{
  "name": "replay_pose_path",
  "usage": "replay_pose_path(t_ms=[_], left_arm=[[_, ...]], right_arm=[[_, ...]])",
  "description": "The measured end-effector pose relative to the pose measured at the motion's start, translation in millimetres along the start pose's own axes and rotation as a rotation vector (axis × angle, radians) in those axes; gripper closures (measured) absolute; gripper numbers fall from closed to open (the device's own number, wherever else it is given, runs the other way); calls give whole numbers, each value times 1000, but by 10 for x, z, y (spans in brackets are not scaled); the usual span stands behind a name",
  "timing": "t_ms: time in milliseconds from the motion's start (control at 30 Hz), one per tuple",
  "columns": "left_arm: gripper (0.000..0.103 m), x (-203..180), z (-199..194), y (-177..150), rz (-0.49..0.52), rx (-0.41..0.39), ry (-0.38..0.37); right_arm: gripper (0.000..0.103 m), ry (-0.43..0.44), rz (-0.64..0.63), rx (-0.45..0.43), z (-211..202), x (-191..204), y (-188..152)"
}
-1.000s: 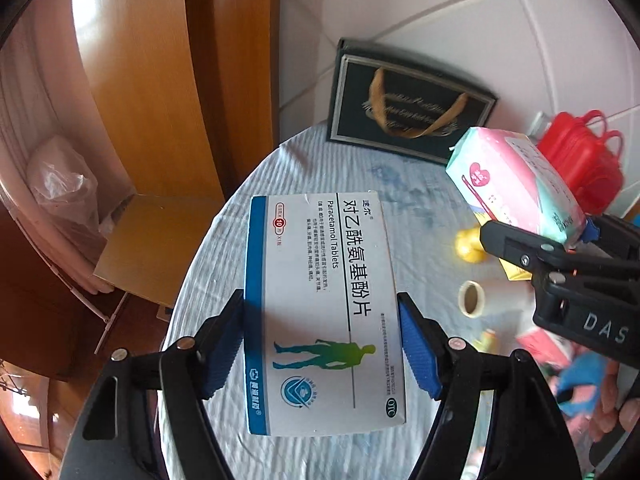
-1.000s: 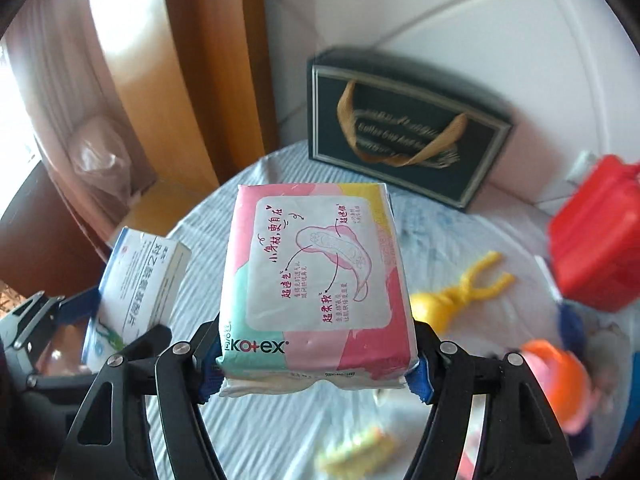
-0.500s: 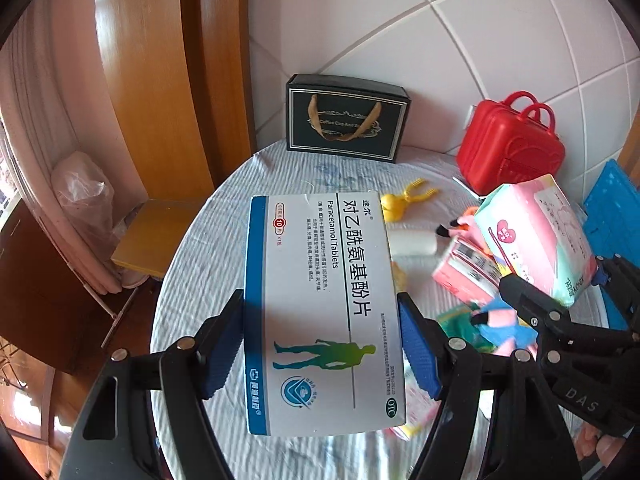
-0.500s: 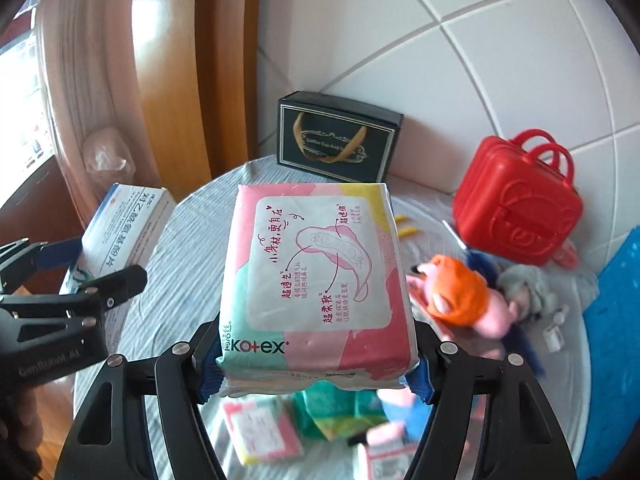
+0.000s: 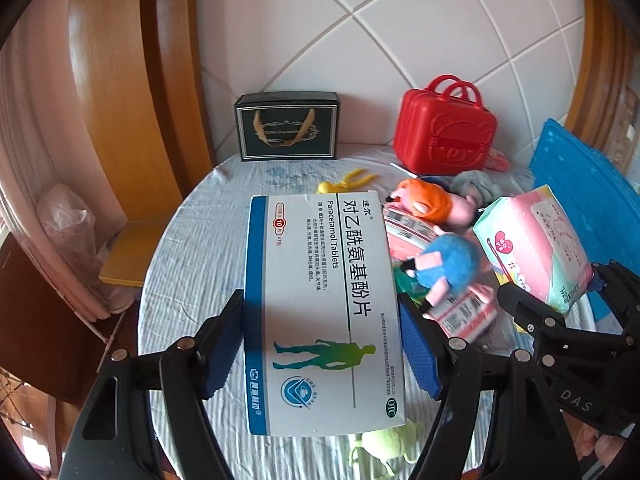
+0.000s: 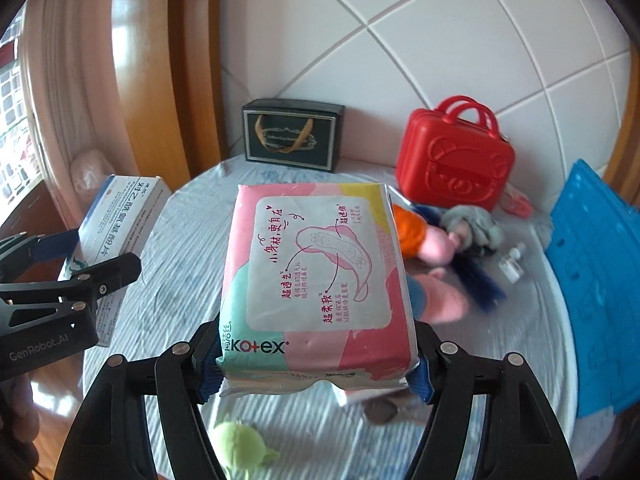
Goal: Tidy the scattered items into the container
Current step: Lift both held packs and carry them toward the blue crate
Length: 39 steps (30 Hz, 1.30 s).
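Observation:
My left gripper (image 5: 322,344) is shut on a white and blue tablet box (image 5: 320,304), held flat above the round table. My right gripper (image 6: 316,356) is shut on a pink, teal and yellow pad pack (image 6: 320,280), also held above the table. Each held item shows in the other view: the pad pack (image 5: 536,244) at the right, the tablet box (image 6: 120,232) at the left. A blue container (image 6: 592,276) stands at the table's right edge. Scattered plush toys (image 5: 436,204) and pink packets (image 5: 460,312) lie on the cloth.
A red toy case (image 6: 456,160) and a dark gift bag (image 6: 294,134) stand at the back by the tiled wall. A green plush (image 6: 236,448) lies near the front edge, a yellow toy (image 5: 346,182) further back. A wooden door frame (image 5: 120,100) is at left.
Both grippers, still holding the box and the pack, pulled back and rose, so more of the table came into view: the red case, the plush toys and the blue container.

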State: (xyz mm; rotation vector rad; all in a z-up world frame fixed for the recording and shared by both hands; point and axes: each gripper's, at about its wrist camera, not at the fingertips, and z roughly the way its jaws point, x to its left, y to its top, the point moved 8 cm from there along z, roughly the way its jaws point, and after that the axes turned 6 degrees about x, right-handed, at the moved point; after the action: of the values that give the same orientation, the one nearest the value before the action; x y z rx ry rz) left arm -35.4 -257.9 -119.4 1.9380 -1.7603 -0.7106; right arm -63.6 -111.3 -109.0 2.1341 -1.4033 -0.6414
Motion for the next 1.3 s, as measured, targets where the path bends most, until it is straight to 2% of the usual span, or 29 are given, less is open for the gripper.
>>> replay_pose_path(t_ms=[267,433,700,967,1100,1300], left_arm=[[31,-575,-141,-212,83,8,-88],[31,-981,-274,-236,125,-10,-99],[31,-1865,-466,-252,102,-58,-88],[31,-2857,-556,-437,52,-65,-64],[31,-3275,-571,-431,62,-67,-61],[31,-3723,-528,-328,98,-64,-53]], right_arm=[[32,-111,63,21,-391,-332,-479],[32,-120,106,1,-613,-657,-676],[32,-121,96,-43,-897,-1420,-869],[32,-90,42,-67,-1060,-2302,-1095],[32,-72,21,-57,-1112,-2646,-1266],[32,-66,45,-57,-1112,-3077,-1314]])
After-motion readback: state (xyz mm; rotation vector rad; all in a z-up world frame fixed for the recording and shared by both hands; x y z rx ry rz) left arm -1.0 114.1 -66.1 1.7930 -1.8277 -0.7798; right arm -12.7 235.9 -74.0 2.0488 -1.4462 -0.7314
